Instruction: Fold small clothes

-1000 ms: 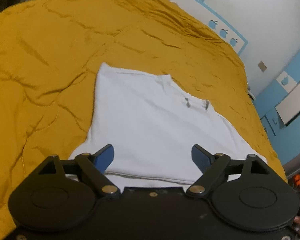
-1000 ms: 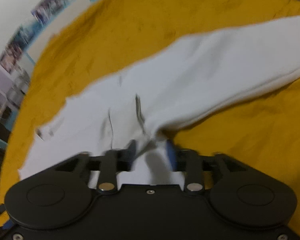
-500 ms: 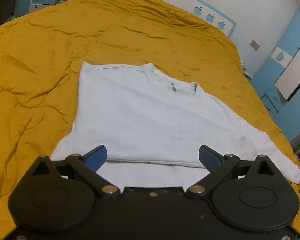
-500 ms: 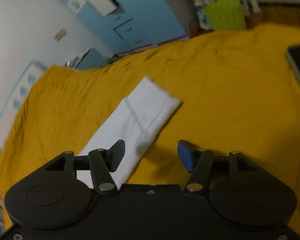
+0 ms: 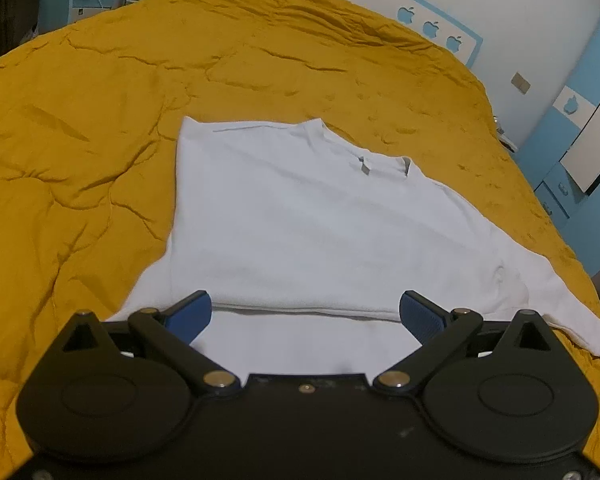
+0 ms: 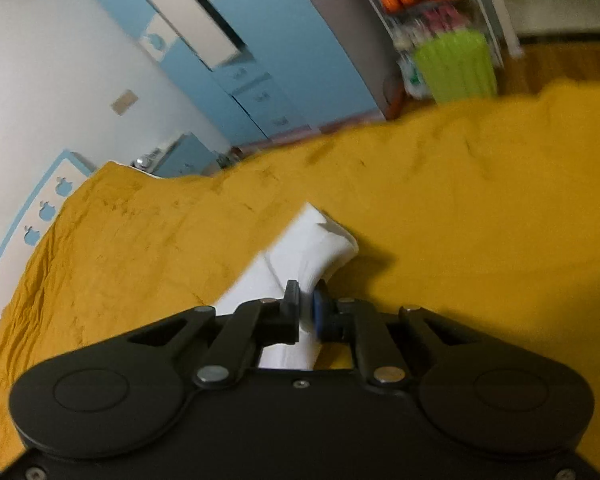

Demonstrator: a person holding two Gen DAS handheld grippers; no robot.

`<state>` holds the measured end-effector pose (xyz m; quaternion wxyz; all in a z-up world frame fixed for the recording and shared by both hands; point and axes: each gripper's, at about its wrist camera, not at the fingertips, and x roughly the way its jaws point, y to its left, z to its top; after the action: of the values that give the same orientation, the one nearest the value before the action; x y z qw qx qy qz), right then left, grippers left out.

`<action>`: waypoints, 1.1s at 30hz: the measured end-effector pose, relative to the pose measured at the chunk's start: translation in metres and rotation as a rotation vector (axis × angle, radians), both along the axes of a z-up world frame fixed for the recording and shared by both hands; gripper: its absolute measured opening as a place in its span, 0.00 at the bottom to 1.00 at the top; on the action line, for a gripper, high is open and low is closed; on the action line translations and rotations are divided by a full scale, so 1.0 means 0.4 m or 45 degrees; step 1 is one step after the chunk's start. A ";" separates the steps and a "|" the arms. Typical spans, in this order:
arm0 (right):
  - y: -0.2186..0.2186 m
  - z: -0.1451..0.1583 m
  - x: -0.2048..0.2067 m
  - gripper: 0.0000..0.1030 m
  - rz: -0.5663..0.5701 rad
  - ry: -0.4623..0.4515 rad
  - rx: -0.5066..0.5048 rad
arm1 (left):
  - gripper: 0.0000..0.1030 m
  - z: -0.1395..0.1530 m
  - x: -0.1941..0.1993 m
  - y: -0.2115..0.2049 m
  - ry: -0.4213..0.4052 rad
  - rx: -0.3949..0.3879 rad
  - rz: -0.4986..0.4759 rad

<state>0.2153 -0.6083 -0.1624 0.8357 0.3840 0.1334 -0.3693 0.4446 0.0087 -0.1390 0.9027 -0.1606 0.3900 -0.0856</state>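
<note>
Pinching the cuff end of the long white sleeve (image 6: 312, 248), the right gripper (image 6: 306, 308) has its two jaws clenched on a fold of the cloth — the fabric bunches between the pads and the free cuff flares just ahead of them. That grip suits, by my reading, carrying the sleeve inward across the body of the garment. Beyond the jaws lies only the mustard-yellow quilted bedspread (image 6: 480, 220), then the blue wardrobe doors (image 6: 300, 40) and a lime-green bin (image 6: 456, 68), all blurred.

Over on the other side, the left gripper (image 5: 306, 312) hangs with its jaws released and spread wide, grasping nothing. Between and just ahead of them lies the near edge of the white long-sleeved cotton top (image 5: 300, 220), already doubled over on this side, so a straight folded edge runs from jaw to jaw. Farther ahead its neckline (image 5: 384, 162) lies flat — the unfolded sleeve trails off beyond the right-hand jaw. Farthest, a white wall with blue apple motifs (image 5: 432, 28).
</note>
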 end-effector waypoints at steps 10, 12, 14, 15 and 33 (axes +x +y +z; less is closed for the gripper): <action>0.411 0.368 0.168 0.07 0.667 -0.355 -0.256 | 1.00 -0.001 -0.044 0.073 -0.015 -0.077 0.016; 0.542 0.408 0.227 0.07 0.844 -0.415 -0.250 | 1.00 -0.002 -0.057 0.088 -0.019 -0.103 0.016; 0.695 0.433 0.288 0.07 1.031 -0.459 -0.227 | 1.00 -0.001 -0.074 0.107 -0.033 -0.131 0.028; 0.772 0.433 0.316 0.07 1.114 -0.475 -0.205 | 1.00 -0.004 -0.082 0.117 -0.033 -0.151 0.036; 0.935 0.209 0.404 0.43 1.315 -0.065 -0.105 | 1.00 0.002 -0.082 0.142 -0.043 -0.261 0.078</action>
<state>0.3768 -0.2342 -0.0787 0.9265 0.2435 0.2705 0.0959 0.4117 0.0656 -0.1383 0.8901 -0.2626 0.3589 -0.1000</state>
